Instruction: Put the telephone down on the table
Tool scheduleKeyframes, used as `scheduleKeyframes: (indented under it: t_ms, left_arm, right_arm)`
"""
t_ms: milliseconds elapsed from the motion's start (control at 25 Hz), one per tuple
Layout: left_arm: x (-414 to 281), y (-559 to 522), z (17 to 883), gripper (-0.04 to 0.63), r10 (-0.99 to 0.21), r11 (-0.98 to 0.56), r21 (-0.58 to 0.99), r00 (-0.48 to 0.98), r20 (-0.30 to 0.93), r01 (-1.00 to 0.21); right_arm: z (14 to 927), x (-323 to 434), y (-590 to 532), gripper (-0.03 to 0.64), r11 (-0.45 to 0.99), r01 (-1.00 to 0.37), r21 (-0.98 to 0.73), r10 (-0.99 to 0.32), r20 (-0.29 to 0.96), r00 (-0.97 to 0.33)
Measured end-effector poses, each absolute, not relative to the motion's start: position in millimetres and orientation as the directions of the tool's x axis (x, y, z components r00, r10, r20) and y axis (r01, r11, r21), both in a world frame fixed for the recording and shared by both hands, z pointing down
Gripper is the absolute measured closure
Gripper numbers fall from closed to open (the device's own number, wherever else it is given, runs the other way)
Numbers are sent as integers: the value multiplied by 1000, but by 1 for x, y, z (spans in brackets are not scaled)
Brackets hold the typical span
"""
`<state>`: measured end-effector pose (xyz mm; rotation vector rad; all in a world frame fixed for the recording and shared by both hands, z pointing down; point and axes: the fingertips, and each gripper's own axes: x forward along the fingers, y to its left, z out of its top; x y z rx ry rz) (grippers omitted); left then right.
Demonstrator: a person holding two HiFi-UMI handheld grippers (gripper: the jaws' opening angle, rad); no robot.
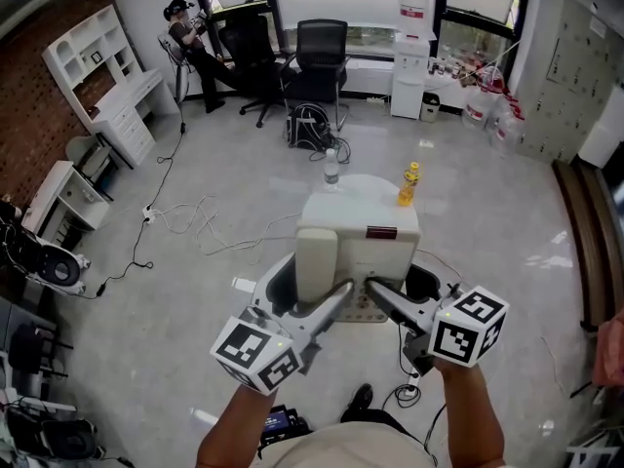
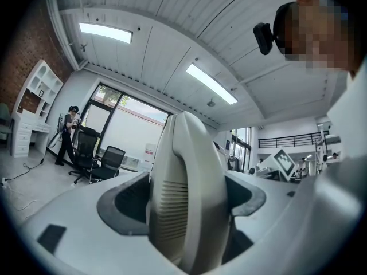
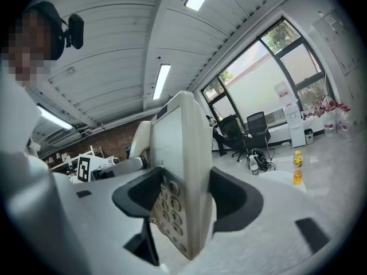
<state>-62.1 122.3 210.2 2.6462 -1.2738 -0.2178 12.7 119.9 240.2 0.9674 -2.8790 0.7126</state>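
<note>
A beige desk telephone (image 1: 359, 244) hangs in the air in front of me, held from below by both grippers. Its handset (image 1: 316, 261) lies along its left side. My left gripper (image 1: 338, 294) is shut on the handset (image 2: 186, 188), which fills the gap between the dark jaw pads in the left gripper view. My right gripper (image 1: 380, 298) is shut on the telephone body (image 3: 182, 153), with the keypad (image 3: 167, 211) against the left pad. The round white table (image 1: 363, 187) lies just beyond and below the telephone.
A clear water bottle (image 1: 331, 169) and a yellow bottle (image 1: 409, 184) stand on the table. Cables (image 1: 195, 222) trail over the floor to the left. Black office chairs (image 1: 317, 61) and a person (image 1: 185, 37) are at the far windows. White shelving (image 1: 97, 96) lines the left wall.
</note>
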Motion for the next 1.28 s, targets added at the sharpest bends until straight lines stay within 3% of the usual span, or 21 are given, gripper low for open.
scheduleKeyframes:
  t_ms: [680,1280]
  left_arm:
    - [31,80,210,216,-762,-632,217,648,1,-744]
    - [65,26,217,217,-605,-775,249,796,-29,-580]
  right_arm:
    - [248,106,81,357,673,-598,-434,-608,134,-782]
    - [250,139,43,357,529,-743,-409,-755,174,-633]
